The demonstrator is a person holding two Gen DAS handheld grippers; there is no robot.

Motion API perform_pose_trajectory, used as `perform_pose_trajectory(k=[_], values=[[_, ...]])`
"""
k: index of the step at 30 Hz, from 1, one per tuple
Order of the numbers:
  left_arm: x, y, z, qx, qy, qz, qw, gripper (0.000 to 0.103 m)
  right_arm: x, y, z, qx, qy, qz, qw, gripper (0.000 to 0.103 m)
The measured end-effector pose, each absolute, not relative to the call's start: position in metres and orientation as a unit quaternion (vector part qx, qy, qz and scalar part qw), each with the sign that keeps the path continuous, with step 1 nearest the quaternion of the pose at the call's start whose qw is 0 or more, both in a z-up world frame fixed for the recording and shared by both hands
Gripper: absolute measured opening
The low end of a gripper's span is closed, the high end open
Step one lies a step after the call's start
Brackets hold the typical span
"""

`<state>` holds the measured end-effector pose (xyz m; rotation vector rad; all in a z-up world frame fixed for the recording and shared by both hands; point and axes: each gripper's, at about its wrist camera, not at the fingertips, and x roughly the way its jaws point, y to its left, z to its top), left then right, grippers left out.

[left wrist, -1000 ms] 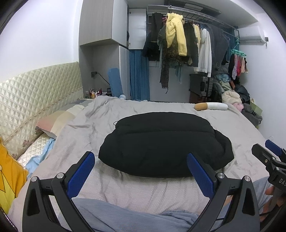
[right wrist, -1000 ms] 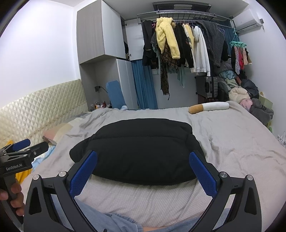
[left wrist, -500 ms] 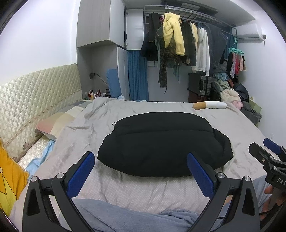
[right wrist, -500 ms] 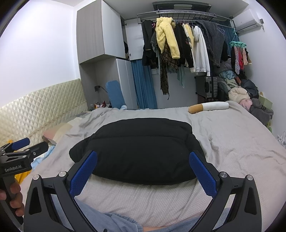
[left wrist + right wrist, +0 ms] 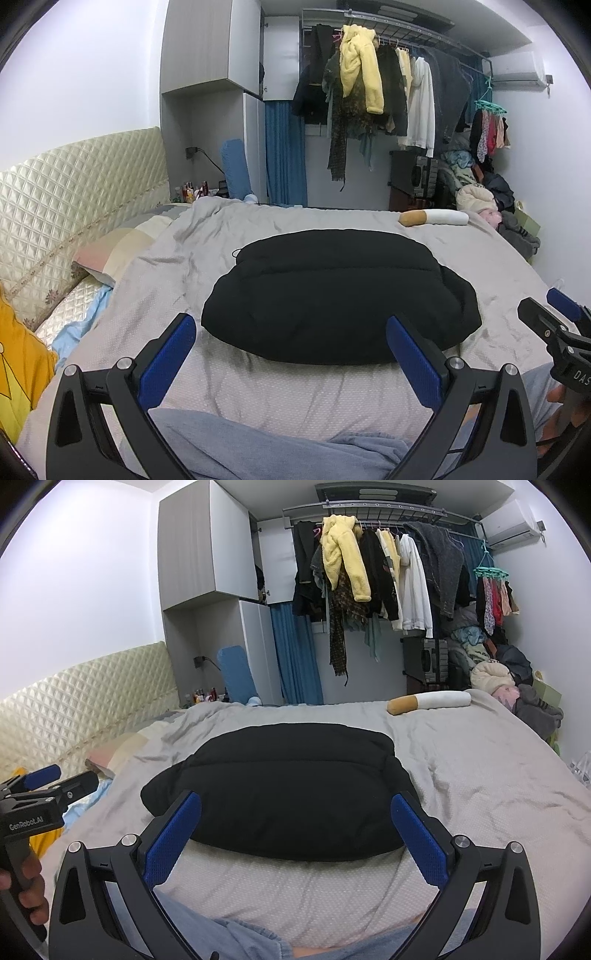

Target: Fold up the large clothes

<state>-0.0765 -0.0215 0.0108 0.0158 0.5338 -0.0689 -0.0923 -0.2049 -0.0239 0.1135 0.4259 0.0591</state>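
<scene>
A black padded jacket [image 5: 340, 295] [image 5: 280, 790] lies folded into a compact bundle in the middle of the grey bed cover [image 5: 295, 387] [image 5: 480, 775]. My left gripper [image 5: 291, 354] hovers open near the bed's front edge, short of the jacket, nothing between its blue pads. My right gripper [image 5: 295, 834] is open too, level with the jacket's near edge and holding nothing. Each gripper appears at the edge of the other's view, the right gripper [image 5: 554, 332] on the right and the left gripper [image 5: 40, 794] on the left, held by a hand [image 5: 26, 882].
A light blue garment [image 5: 240, 446] [image 5: 229, 938] bunches at the front edge below the grippers. Pillows [image 5: 118, 247] and a quilted headboard [image 5: 74, 199] lie left. A bolster [image 5: 428, 701] rests at the far side. Hanging clothes [image 5: 369, 576] and a pile [image 5: 517, 686] fill the back.
The left wrist view has swung slightly, so the room sits a little further right. The jacket has not moved and both grippers stay open.
</scene>
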Motion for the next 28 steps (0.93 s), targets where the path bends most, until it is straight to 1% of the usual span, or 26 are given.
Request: perform_pose_trajectory(k=[28], values=[[-0.0776,-0.0143,0.0115,0.0,0.258,-0.026,0.966,0.103,-0.0933,-0.2082,-0.0197,0.057,0.212,0.027,0.975,0.103]])
